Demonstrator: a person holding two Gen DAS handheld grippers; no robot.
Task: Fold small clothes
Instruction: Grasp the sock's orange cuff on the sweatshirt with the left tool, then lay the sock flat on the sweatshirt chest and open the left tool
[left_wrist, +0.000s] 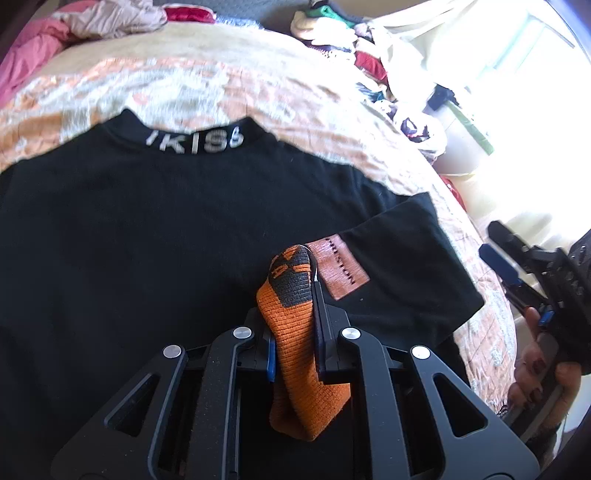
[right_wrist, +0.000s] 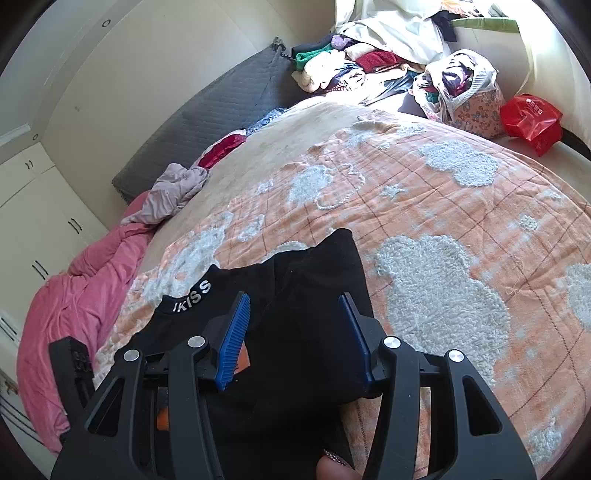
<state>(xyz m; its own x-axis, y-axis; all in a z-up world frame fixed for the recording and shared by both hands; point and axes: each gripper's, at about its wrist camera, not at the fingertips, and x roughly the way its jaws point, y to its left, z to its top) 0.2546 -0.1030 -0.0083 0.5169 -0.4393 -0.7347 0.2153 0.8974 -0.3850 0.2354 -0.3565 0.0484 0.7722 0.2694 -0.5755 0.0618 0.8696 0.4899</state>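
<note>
The left gripper (left_wrist: 295, 295) has its fingers closed on an orange-and-black knit sock (left_wrist: 295, 332), long axis running along the fingers, toe outward. It hangs directly over the black short-sleeved T-shirt (left_wrist: 147, 229) spread flat on the orange-and-white quilted bed (right_wrist: 443, 206) — collar farthest. The right gripper (right_wrist: 297, 339) hovers wide open and empty over the T-shirt's sleeve (right_wrist: 325, 266) — nearer that edge.

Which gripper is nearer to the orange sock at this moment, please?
Left. The left gripper is shut on the orange sock above the black shirt; the right gripper hangs open off to the side.
</note>
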